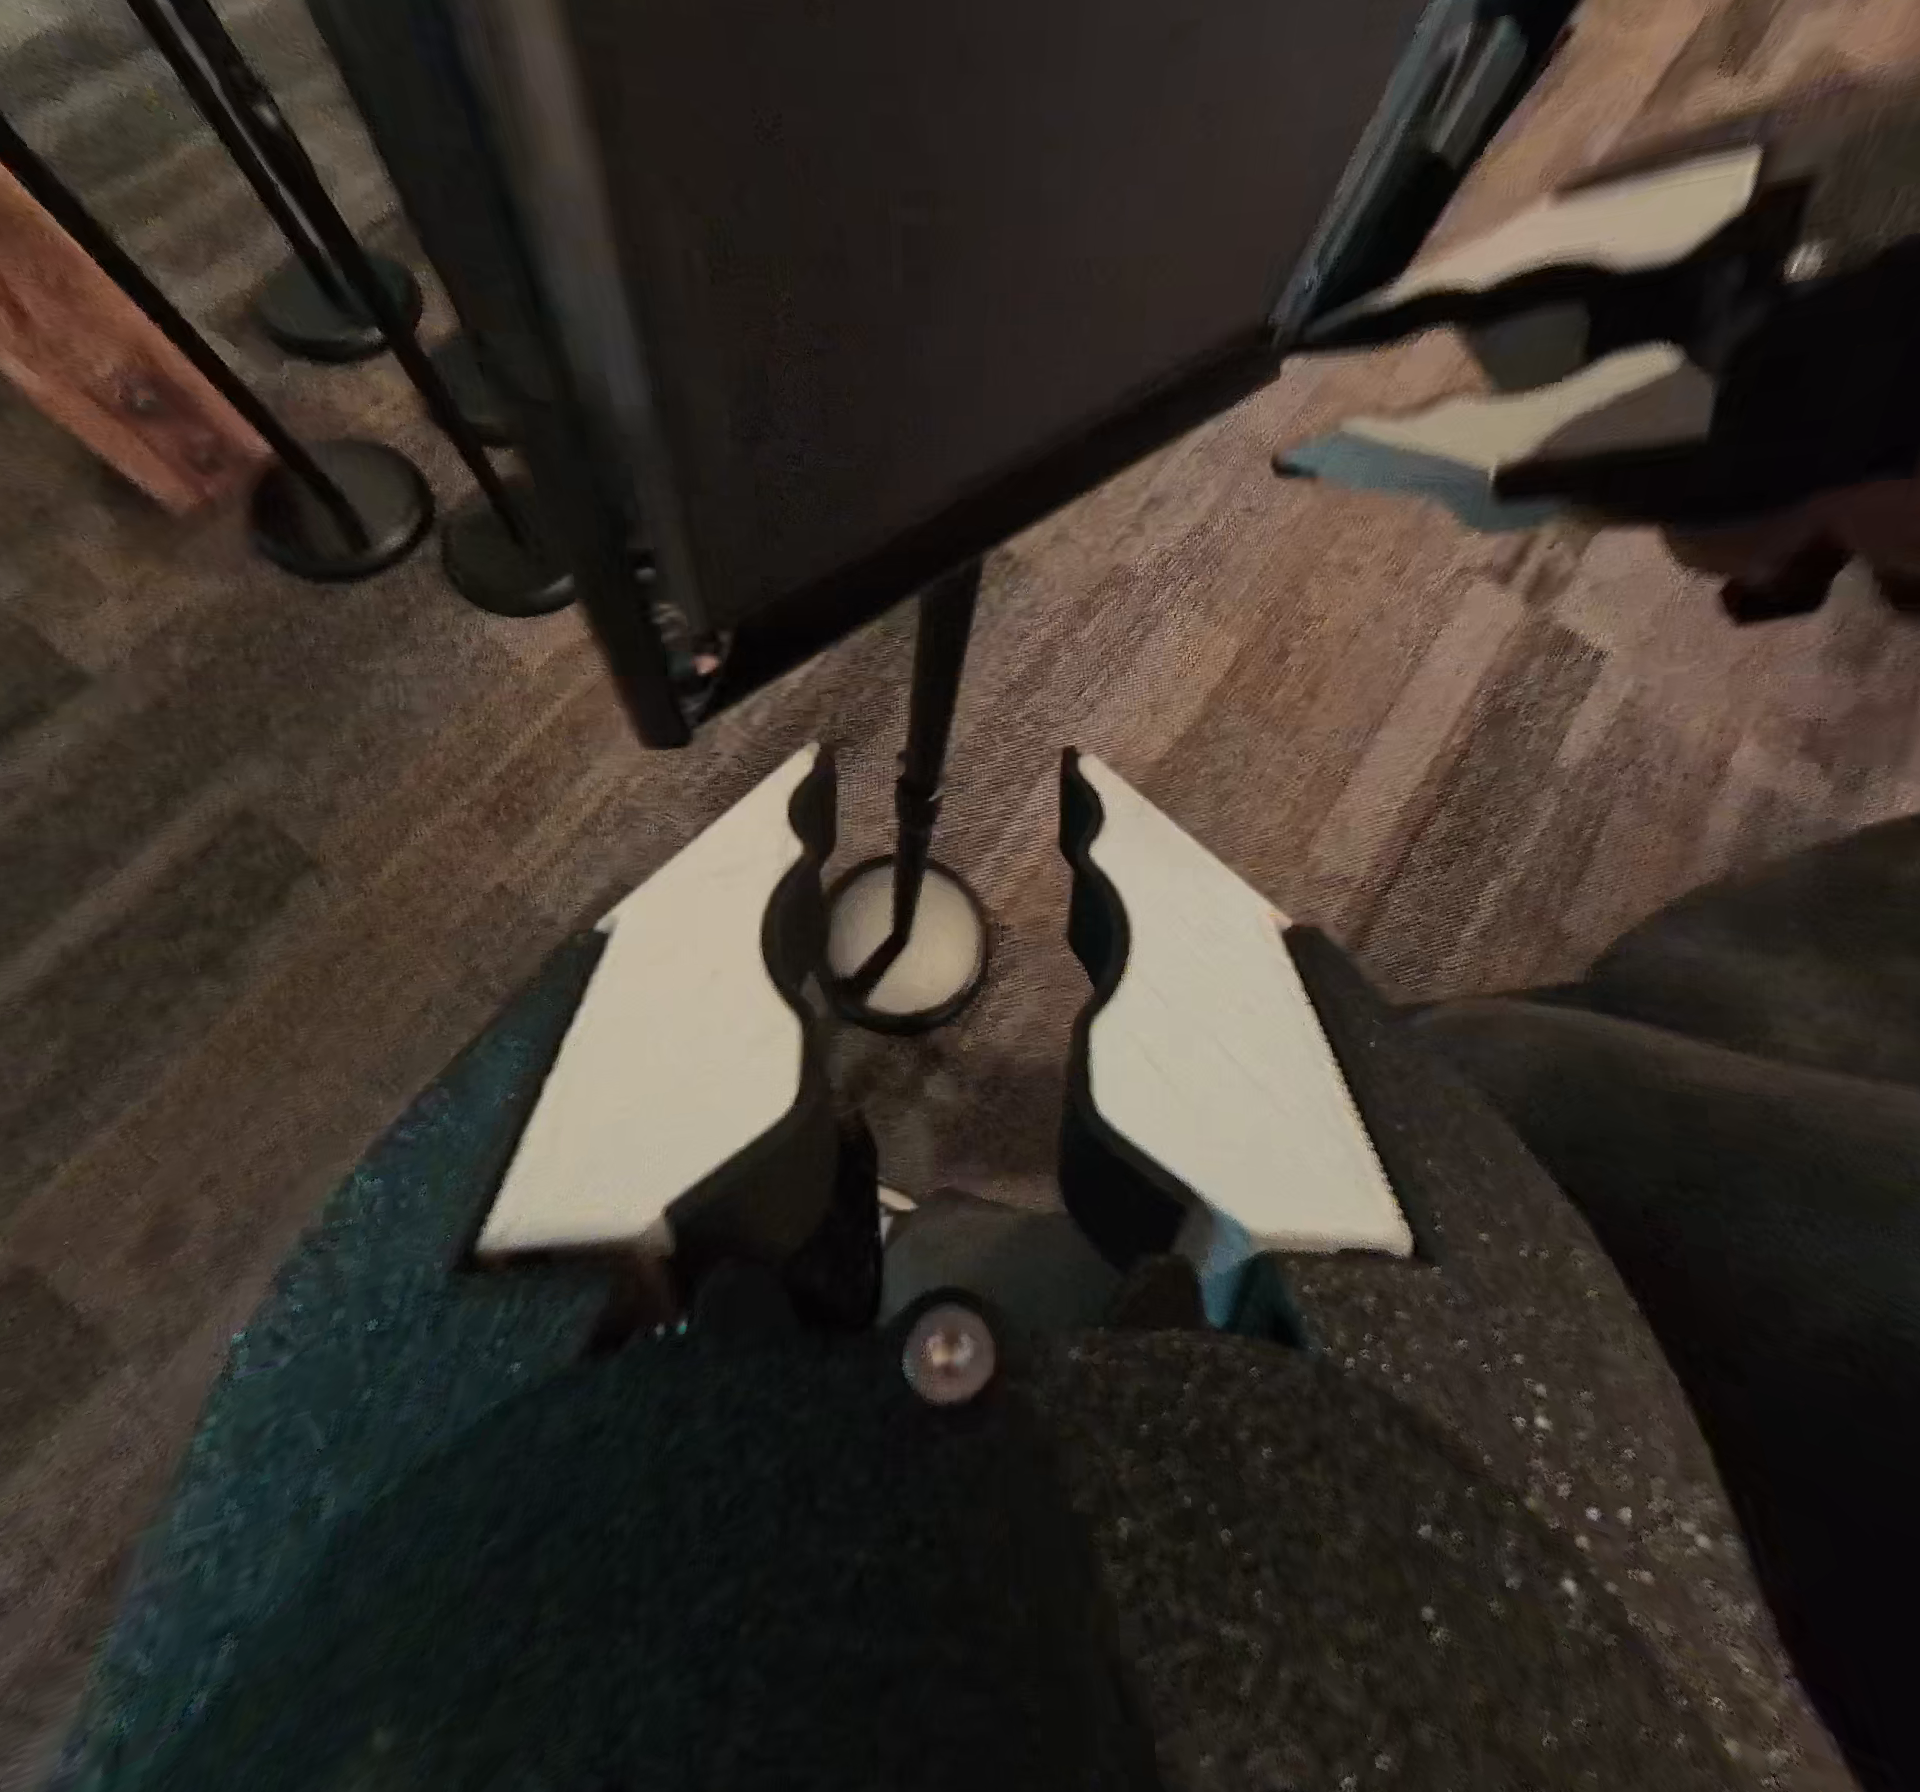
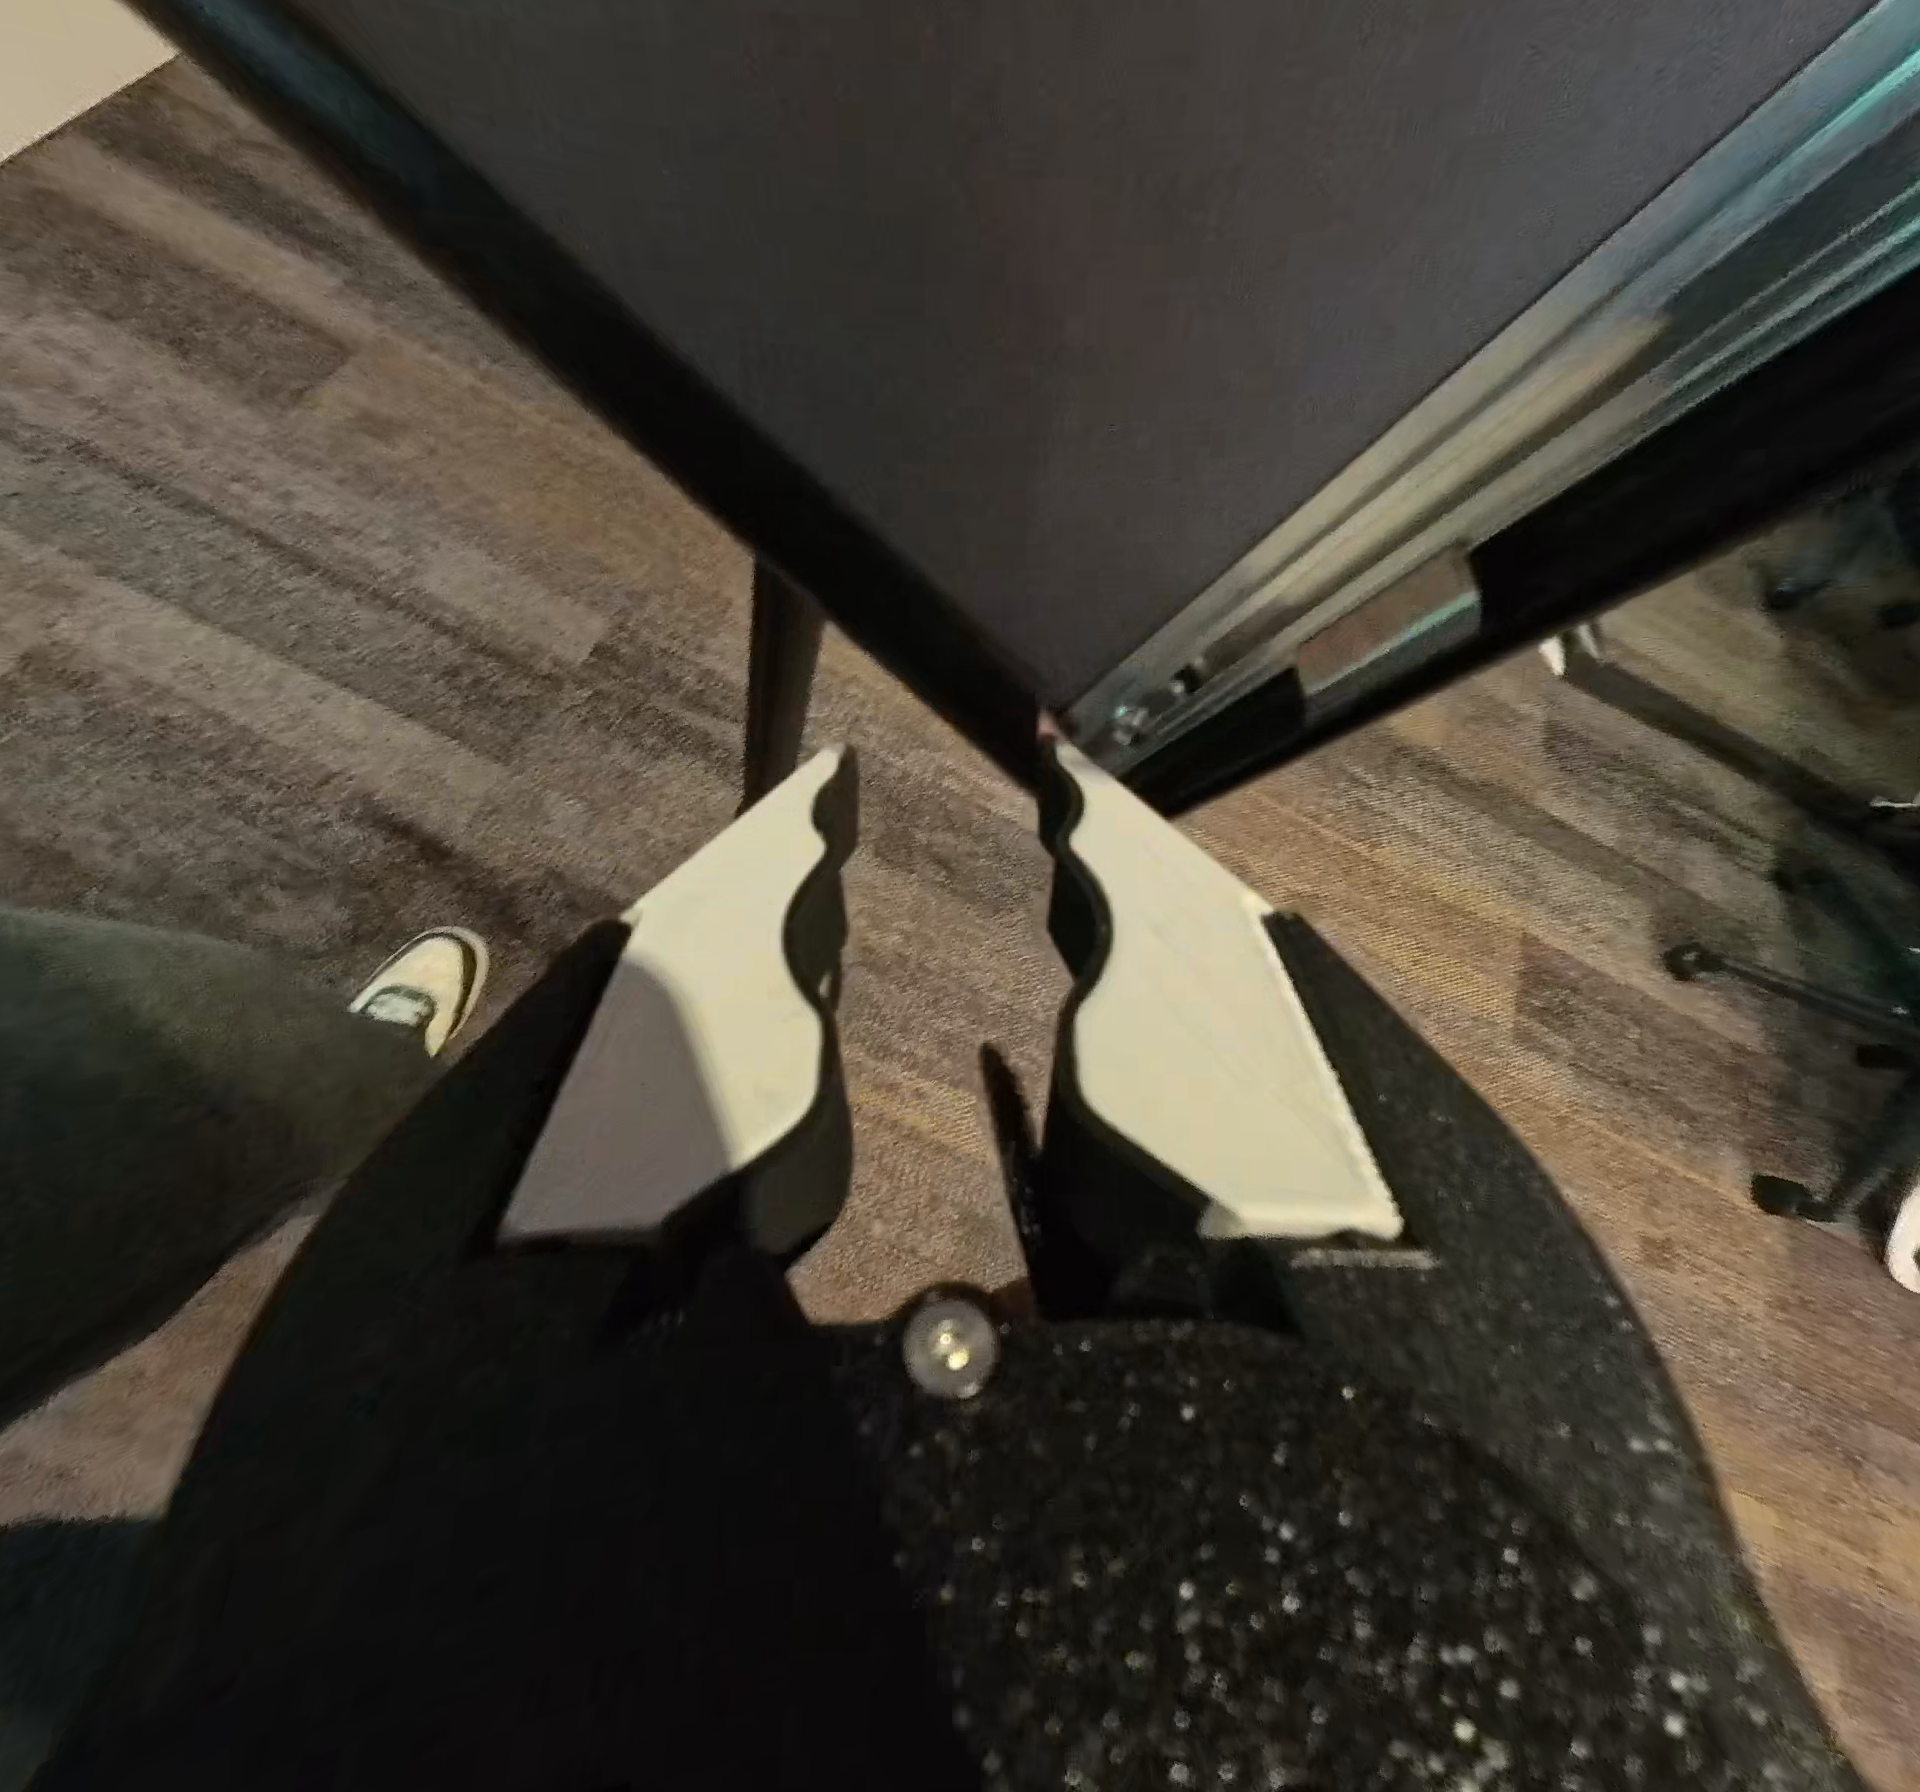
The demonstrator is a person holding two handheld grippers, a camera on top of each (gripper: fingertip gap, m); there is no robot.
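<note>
Grey-brown patchwork carpet floor (image 1: 1299,703) carries a dark flat-topped table (image 1: 914,184). Black round stand bases (image 1: 343,506) sit by its left edge; a pale-centred round base (image 1: 925,932) stands under the near corner.

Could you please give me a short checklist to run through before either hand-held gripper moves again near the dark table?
1. Left hand-held gripper open and empty: ok, nothing between its fingers.
2. Right hand-held gripper open and empty: ok, jaws apart, nothing held.
3. Right hand-held gripper clear of the dark table: cannot tell, one fingertip lies right at the table's corner.
4. Left hand-held gripper clear of the thin black leg and its round foot: ok, both lie beyond the fingertips, on the floor.
5. Grippers apart from each other: ok, the right one shows far off in the left wrist view.
6. Picture sharpness: not ok, both views are blurred.
</note>
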